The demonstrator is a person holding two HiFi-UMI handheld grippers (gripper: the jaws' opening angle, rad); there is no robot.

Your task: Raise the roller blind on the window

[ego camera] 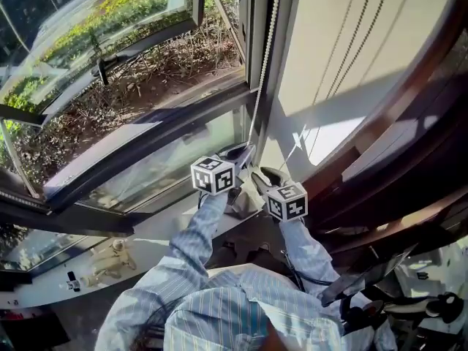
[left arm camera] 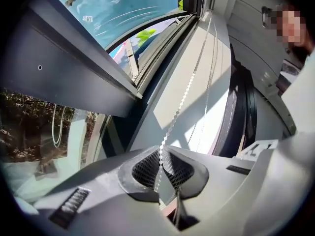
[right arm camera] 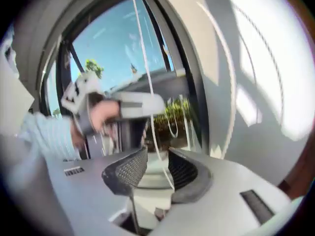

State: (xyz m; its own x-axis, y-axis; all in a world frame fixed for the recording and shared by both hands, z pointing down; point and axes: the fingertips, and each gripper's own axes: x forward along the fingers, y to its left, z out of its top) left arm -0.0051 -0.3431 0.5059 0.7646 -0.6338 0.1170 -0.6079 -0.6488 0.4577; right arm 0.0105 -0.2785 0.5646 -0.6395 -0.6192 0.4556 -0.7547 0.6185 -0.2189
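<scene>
A white bead chain [ego camera: 268,42] hangs beside the dark window frame [ego camera: 252,20]. My left gripper [ego camera: 241,152] is shut on the bead chain [left arm camera: 184,95] low down, and the beads run up from its closed pads [left arm camera: 147,168]. Just below and to the right, my right gripper [ego camera: 259,175] is open. The chain [right arm camera: 140,48] passes loosely between its mesh pads [right arm camera: 125,168] and touches neither. The left gripper [right arm camera: 125,104], with a hand on it, shows in the right gripper view. I cannot pick out the blind's fabric.
An open window sash [ego camera: 110,57] leans outward over ground with dry leaves and plants [ego camera: 161,64]. A pale wall [ego camera: 351,35] stands right of the frame, with dark curved wooden furniture [ego camera: 409,145] beside it. A white sill [ego camera: 153,229] runs below the grippers.
</scene>
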